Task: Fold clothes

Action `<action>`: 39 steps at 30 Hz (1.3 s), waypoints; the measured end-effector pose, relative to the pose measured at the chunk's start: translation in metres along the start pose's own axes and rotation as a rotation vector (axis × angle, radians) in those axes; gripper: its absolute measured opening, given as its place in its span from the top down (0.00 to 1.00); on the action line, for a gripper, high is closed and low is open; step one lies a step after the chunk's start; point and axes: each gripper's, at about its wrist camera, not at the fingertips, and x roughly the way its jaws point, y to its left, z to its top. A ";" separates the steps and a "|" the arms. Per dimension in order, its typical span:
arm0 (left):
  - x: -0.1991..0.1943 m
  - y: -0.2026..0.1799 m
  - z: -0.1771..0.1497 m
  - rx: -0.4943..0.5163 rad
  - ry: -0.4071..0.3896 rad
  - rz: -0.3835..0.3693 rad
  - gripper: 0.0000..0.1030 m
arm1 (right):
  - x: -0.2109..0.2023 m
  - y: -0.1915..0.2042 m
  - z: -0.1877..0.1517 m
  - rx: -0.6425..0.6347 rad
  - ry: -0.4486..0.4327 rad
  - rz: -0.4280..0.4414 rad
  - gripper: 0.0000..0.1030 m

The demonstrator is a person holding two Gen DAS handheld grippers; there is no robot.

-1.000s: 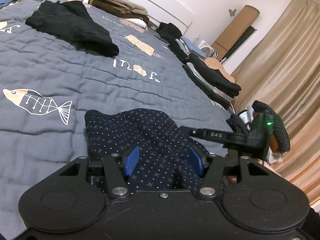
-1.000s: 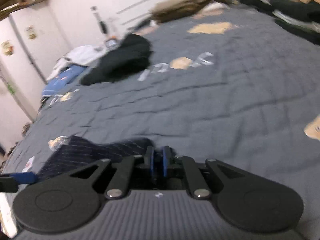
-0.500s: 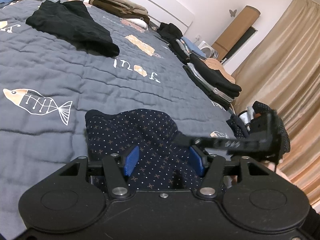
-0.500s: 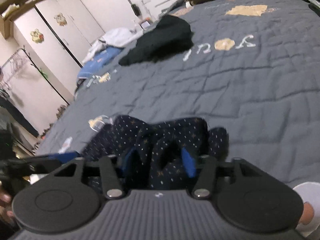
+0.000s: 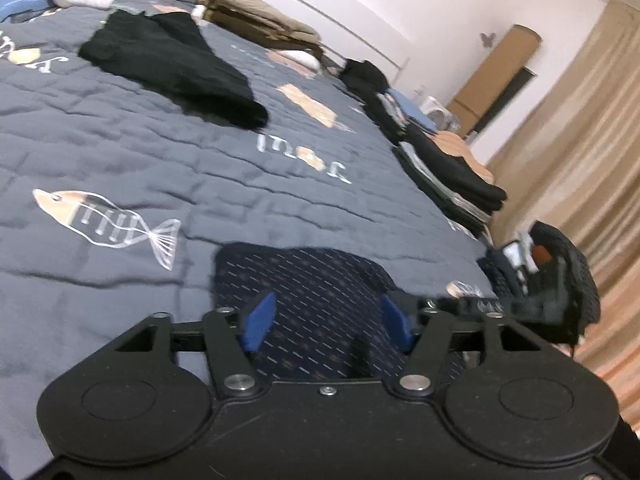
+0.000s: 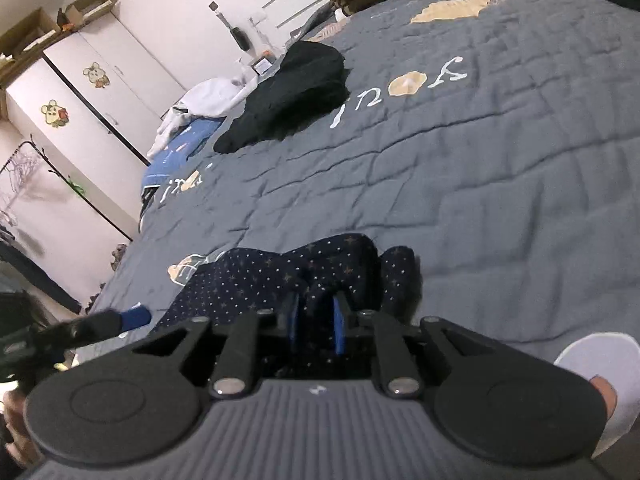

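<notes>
A navy garment with small dots and stars point(image 5: 320, 280) lies crumpled at the near edge of the grey quilted bed point(image 5: 160, 140). My left gripper point(image 5: 328, 320) hovers low over it. Its jaws are opening, the blue pads point(image 5: 260, 320) stand wide apart, and cloth lies between them without being pinched. In the right wrist view the same garment point(image 6: 260, 280) bunches into ridges. My right gripper point(image 6: 317, 322) is closing, its pads narrow on a raised fold of that cloth. The left gripper's fingertip point(image 6: 134, 316) shows at the left edge of that view.
A black garment point(image 5: 172, 68) lies spread further up the bed. Stacks of folded clothes point(image 5: 452, 172) line the right side, and a khaki pile point(image 5: 256, 20) sits by the headboard. Beige curtains point(image 5: 580, 140) hang at the right. A white wardrobe point(image 6: 80, 92) and a white slipper point(image 6: 596, 360) flank the bed.
The left pads have spread a little wider over the navy garment. The right gripper went from shut to open over the cloth, then narrowed on a fold.
</notes>
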 end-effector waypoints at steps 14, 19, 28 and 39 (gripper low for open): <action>0.058 0.043 0.001 -0.126 0.176 -0.104 0.75 | -0.017 -0.003 -0.010 0.008 0.033 0.080 0.76; 0.020 0.010 0.015 0.035 -0.074 -0.183 0.84 | -0.028 0.005 -0.007 0.003 -0.051 0.124 0.93; 0.036 0.034 0.027 -0.010 0.010 0.025 0.73 | -0.021 -0.004 -0.008 0.015 -0.142 0.044 0.90; -0.009 0.015 0.028 -0.016 -0.095 -0.057 0.31 | -0.047 0.014 -0.013 0.018 -0.112 0.042 0.60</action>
